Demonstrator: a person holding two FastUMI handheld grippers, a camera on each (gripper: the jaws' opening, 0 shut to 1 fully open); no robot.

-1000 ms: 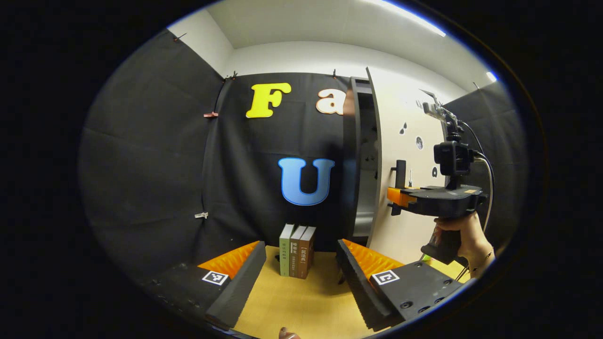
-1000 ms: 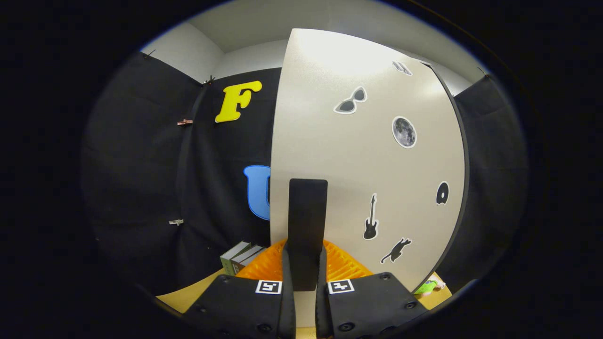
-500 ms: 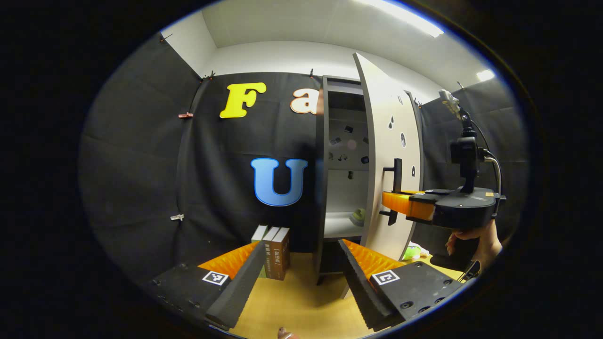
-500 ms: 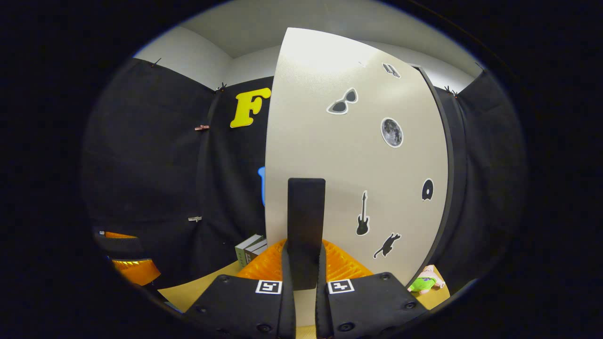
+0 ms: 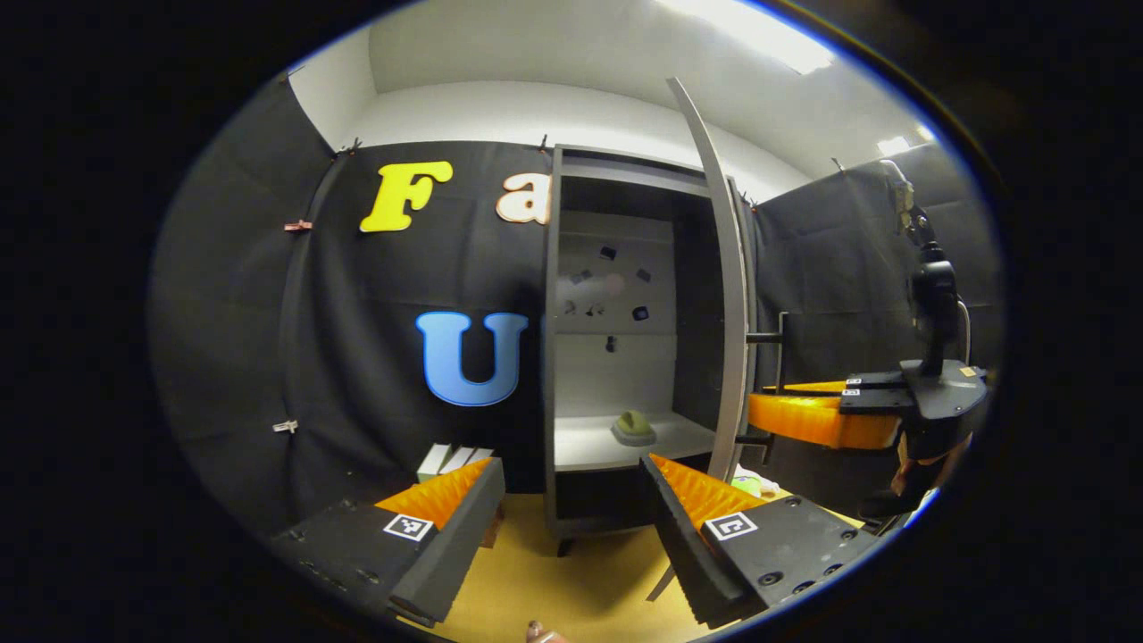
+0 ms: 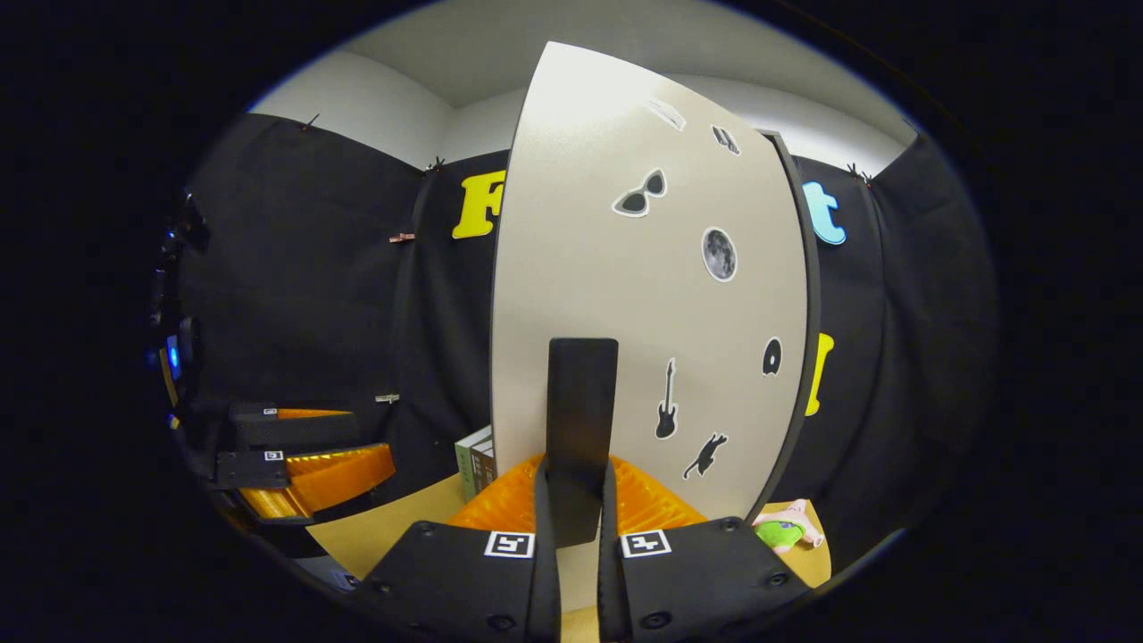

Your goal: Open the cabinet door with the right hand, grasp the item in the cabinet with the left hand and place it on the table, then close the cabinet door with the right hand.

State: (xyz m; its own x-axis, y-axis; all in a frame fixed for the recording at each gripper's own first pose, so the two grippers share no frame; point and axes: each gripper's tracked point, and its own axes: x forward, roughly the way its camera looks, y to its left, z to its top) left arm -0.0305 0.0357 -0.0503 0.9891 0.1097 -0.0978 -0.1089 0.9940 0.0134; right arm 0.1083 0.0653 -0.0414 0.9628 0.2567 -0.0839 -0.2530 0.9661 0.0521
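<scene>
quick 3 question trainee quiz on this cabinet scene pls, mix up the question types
1. True or false: the right hand-held gripper is shut on the black bar door handle.
2. What lies on the white cabinet shelf? A) a stack of books B) a small olive-green rounded item C) a cup
3. Fill in: the left hand-held gripper is ___ and holds nothing.

Key: 1 true; 2 B, the small olive-green rounded item; 3 open.
</scene>
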